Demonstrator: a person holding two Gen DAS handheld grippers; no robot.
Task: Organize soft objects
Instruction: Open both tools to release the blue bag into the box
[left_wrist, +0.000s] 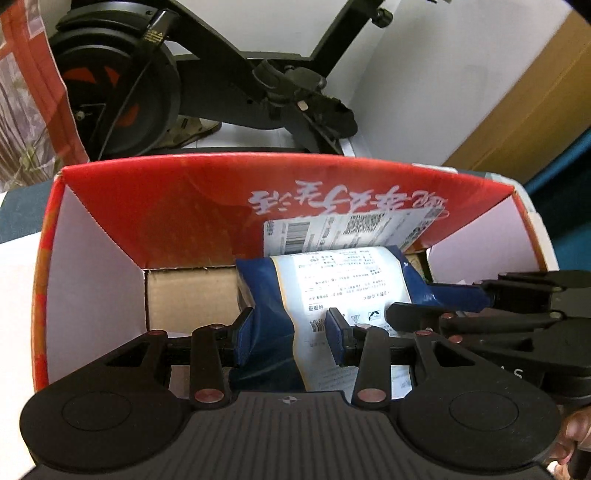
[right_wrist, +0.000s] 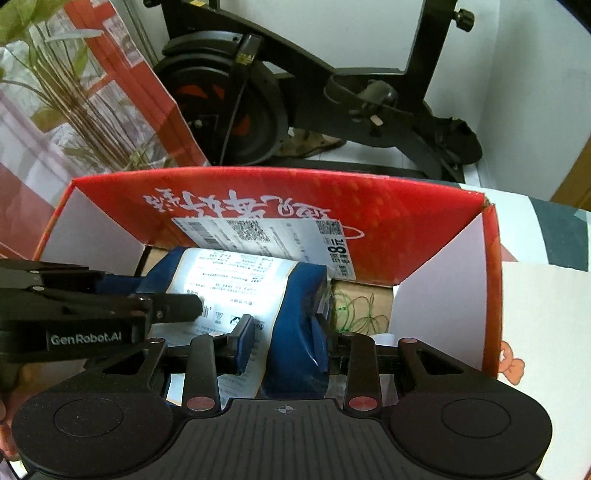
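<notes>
Left wrist view
- Package: we saw a soft blue-and-white package (left_wrist: 332, 288) inside the red cardboard box (left_wrist: 155, 218), toward its right half, resting against the far wall below a shipping label (left_wrist: 351, 229).
- Left hand-held gripper (left_wrist: 291, 332): its blue pads sat narrow and pressed the package's near left part; we judged it gripped.
- Right hand-held gripper (left_wrist: 436, 306): it came in from the right with its tips at the package's side; from here we could not tell how firmly it held.
- Axis: the package's long axis ran from us toward the far wall, its far end tipped up.

Right wrist view
- Right hand-held gripper (right_wrist: 286, 339): its jaws were narrow and closed on the package's (right_wrist: 243, 280) near right edge.
- Left hand-held gripper (right_wrist: 177, 306): it reached in from the left onto the white printed face.
- Box contents: a brown carton (right_wrist: 362, 295) and thin green wire (right_wrist: 354, 314) lay to the package's right.
- Progress: we judged the package already in the box (right_wrist: 424, 229) but not yet let go.
- Left to do: release, withdraw, and pack any other soft items, none of which we saw.
</notes>
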